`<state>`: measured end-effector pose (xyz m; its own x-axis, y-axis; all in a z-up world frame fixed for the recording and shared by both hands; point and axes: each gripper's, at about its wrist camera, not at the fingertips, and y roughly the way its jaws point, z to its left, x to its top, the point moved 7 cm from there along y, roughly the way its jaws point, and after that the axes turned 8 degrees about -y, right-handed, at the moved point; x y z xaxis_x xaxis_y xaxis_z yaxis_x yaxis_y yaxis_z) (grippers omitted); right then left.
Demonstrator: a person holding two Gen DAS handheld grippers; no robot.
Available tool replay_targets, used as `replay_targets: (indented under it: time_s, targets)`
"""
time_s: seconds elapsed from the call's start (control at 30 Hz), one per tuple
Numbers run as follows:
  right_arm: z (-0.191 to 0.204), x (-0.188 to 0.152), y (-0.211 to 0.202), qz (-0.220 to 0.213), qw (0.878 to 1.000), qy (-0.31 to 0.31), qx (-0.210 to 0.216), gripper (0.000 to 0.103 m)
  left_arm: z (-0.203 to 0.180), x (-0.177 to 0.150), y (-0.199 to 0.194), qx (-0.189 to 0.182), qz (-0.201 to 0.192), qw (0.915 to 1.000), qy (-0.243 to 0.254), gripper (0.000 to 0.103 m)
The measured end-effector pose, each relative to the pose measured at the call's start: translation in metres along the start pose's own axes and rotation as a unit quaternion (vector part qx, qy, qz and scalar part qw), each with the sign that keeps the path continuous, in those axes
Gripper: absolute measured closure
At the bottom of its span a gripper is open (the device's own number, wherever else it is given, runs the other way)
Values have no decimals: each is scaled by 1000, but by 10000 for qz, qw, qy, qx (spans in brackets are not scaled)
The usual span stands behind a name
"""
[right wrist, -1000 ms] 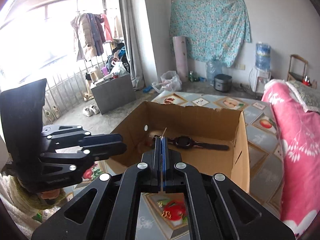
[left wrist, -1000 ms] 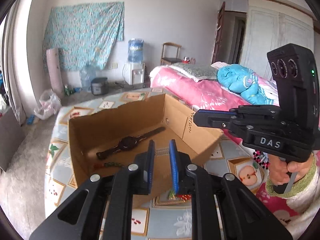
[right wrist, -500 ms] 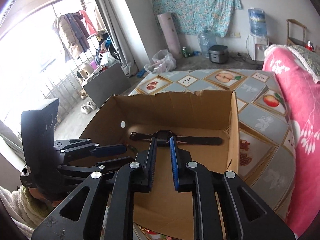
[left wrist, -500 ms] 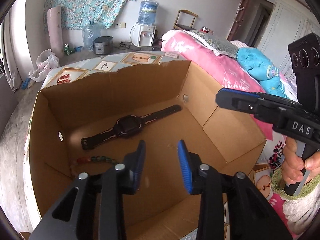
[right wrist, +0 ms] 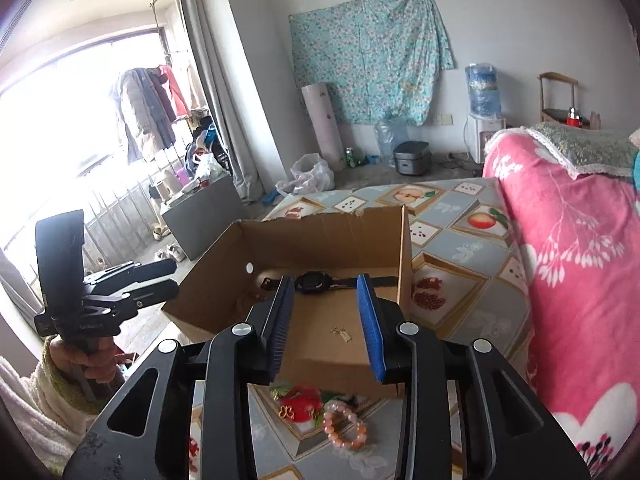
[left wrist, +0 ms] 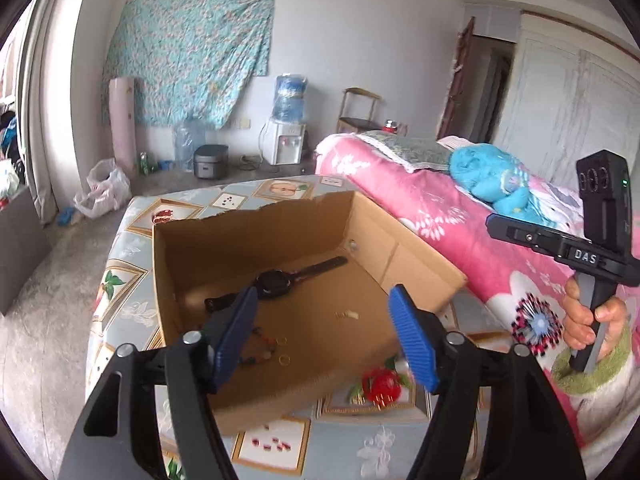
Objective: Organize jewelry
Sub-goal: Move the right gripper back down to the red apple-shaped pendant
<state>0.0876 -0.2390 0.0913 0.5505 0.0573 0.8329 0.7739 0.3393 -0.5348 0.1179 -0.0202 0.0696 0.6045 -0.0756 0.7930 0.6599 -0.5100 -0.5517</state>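
An open cardboard box (left wrist: 420, 264) (right wrist: 224, 272) stands on the fruit-patterned table. Inside lie a black watch (left wrist: 276, 282) (right wrist: 316, 281), a small gold earring piece (left wrist: 347, 314) (right wrist: 340, 332), two gold rings (left wrist: 283, 349) and a coloured bead string (left wrist: 260, 354). On the table in front of the box lie a pink bead bracelet (right wrist: 346, 426) and a gold clover charm (right wrist: 287, 412). My left gripper (left wrist: 324, 338) hangs over the box's near edge, jaws opening, nothing between them. My right gripper (right wrist: 326, 326) is also opening and empty, near the box's front edge.
A bed with a pink flowered quilt (left wrist: 460, 216) (right wrist: 568, 248) borders the table on the right. The table (left wrist: 120, 280) drops off to the floor on the left. Each gripper, held in a hand (left wrist: 592, 320) (right wrist: 86, 356), shows in the other's view.
Both grippers have opened, from nearly shut to wide apart. Both drew back from over the box since half a second ago. A small gold piece now lies on the box floor.
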Motion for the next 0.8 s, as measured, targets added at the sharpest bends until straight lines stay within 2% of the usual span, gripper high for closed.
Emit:
replay_targets:
  time_s: [0.1, 0.17, 0.2, 0.3, 0.33, 0.43, 0.53, 0.67, 0.8]
  targets:
    - [14, -30, -2, 273, 9995, 11, 137, 69, -6, -25, -18, -41, 146, 9997, 202, 31]
    - [25, -57, 10, 635, 9975, 102, 282, 69, -9, -46, -24, -79, 276, 9995, 124, 31]
    - [29, -69, 17, 805, 9958, 182, 392, 69, -12, -57, -24, -211, 380, 9991, 8, 31]
    - [42, -107, 49, 1442, 9870, 416, 568, 75, -17, -86, -13, -375, 646, 9970, -208, 30]
    - [45, -118, 61, 1672, 9833, 456, 561, 81, -18, -94, -7, -353, 712, 9965, -248, 31]
    - [45, -141, 89, 2148, 9747, 470, 415, 89, -17, -119, 18, -152, 988, 9947, -258, 31]
    - [35, -145, 102, 2293, 9715, 549, 230, 89, -18, -130, 34, -117, 1191, 9926, -222, 31]
    - [18, -143, 107, 2298, 9713, 610, -4, 90, -25, -139, 47, -101, 1188, 9929, 27, 31]
    - [0, -142, 108, 2299, 9703, 589, -458, 90, -32, -146, 63, -169, 1273, 9917, 107, 40]
